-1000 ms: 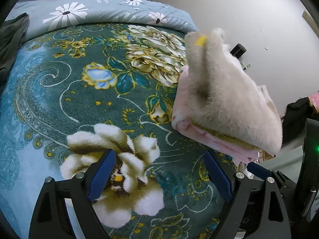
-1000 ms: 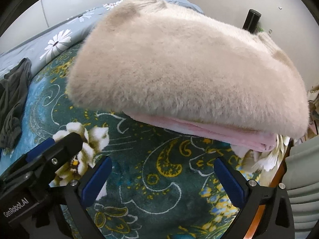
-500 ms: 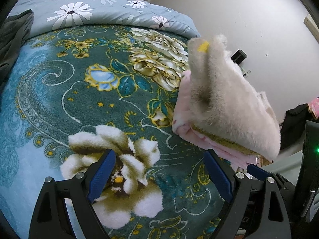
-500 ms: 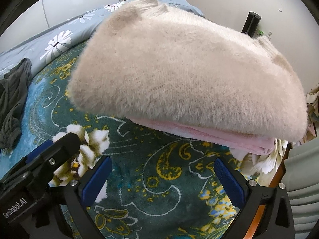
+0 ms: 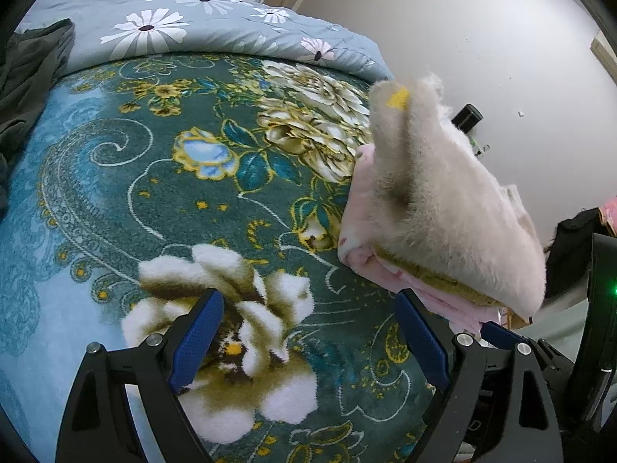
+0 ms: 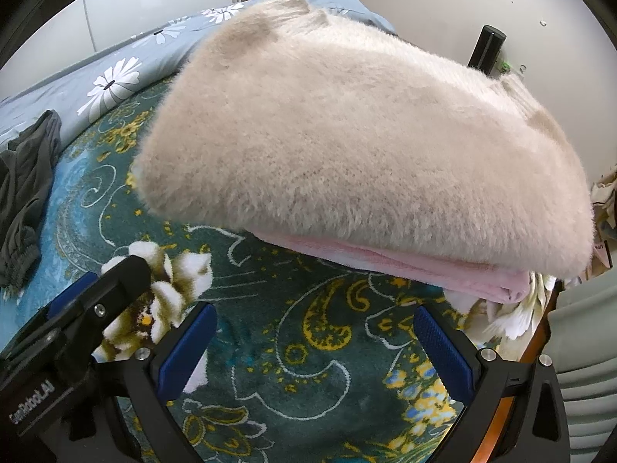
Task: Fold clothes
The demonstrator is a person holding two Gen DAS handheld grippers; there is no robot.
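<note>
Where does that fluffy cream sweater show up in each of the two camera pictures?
Left wrist view: fluffy cream sweater at right, seen edge-on, atop a pink folded garment.
Right wrist view: sweater fills the upper middle.
Shared landmark: the black cylinder behind the pile.

The pink folded garment is largely covered by the fluffy cream sweater lying on it; only its front edge shows. A mustard-coloured layer between the two shows as a thin strip; what it belongs to cannot be told. The dark grey garment at the blanket's left edge is cut off by the picture's border. The black cylindrical object behind the sweater is hidden at its base. The items past the blanket's right edge are too cropped to identify.
</note>
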